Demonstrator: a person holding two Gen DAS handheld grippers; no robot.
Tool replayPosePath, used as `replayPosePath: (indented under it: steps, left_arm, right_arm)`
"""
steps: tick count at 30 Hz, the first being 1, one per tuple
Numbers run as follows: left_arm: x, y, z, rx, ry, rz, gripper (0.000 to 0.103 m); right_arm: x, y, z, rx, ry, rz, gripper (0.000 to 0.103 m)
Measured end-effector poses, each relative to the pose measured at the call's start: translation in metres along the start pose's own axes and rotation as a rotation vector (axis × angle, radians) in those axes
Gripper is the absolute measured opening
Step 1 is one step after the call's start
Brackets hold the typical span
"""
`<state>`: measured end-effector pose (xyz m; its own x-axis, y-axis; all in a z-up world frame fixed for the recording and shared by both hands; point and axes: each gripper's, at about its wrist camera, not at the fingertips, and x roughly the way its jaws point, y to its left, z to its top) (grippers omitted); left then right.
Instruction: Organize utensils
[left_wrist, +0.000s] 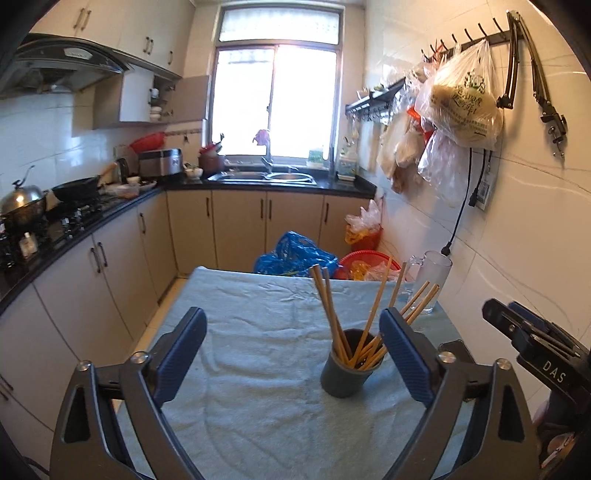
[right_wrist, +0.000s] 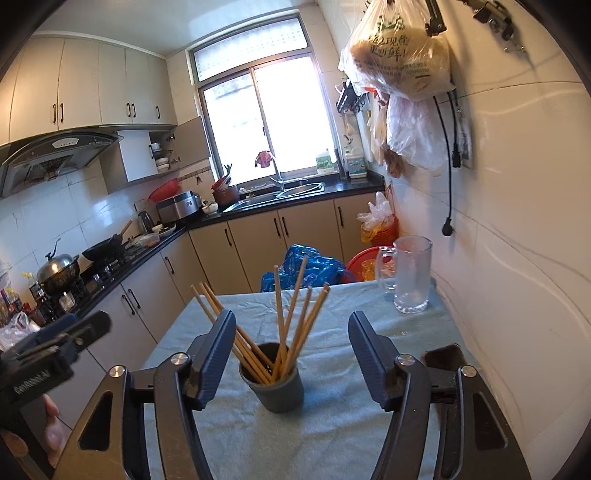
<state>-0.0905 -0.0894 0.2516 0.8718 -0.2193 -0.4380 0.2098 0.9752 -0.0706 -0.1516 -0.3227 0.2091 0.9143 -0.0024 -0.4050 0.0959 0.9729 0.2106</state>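
Observation:
A dark grey cup (left_wrist: 346, 376) (right_wrist: 272, 384) stands on the light blue towel (left_wrist: 258, 325) (right_wrist: 332, 417) that covers the table. Several wooden chopsticks (left_wrist: 328, 306) (right_wrist: 284, 317) stand fanned out in it. My left gripper (left_wrist: 295, 332) is open, its blue pads wide apart, with the cup just inside its right finger and nothing touched. My right gripper (right_wrist: 293, 339) is open too, the cup and chopsticks beyond the gap between its fingers, apart from both pads. Each gripper shows at the edge of the other's view.
A clear glass mug (left_wrist: 432, 280) (right_wrist: 410, 273) stands at the table's far right by the tiled wall. Beyond the table lie a blue plastic bag (left_wrist: 295, 254) (right_wrist: 306, 266) and a red basin (left_wrist: 369, 264). Plastic bags (left_wrist: 465, 96) hang on the right wall. Cabinets line the left.

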Motion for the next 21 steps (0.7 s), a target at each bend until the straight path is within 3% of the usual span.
replayPosePath:
  steps: [4, 12, 21]
  left_arm:
    - [-0.025, 0.005, -0.014, 0.001, -0.029, 0.041, 0.102]
    - [-0.064, 0.004, -0.049, 0.010, -0.051, 0.091, 0.103]
    - [-0.083, 0.000, -0.088, -0.018, -0.062, 0.174, 0.103]
  right_arm:
    - [-0.019, -0.004, -0.020, 0.010, 0.015, -0.004, 0.073]
    - [-0.041, -0.006, -0.067, 0.036, 0.059, -0.008, 0.076]
    - [-0.059, 0.004, -0.099, -0.006, 0.071, -0.079, 0.080]
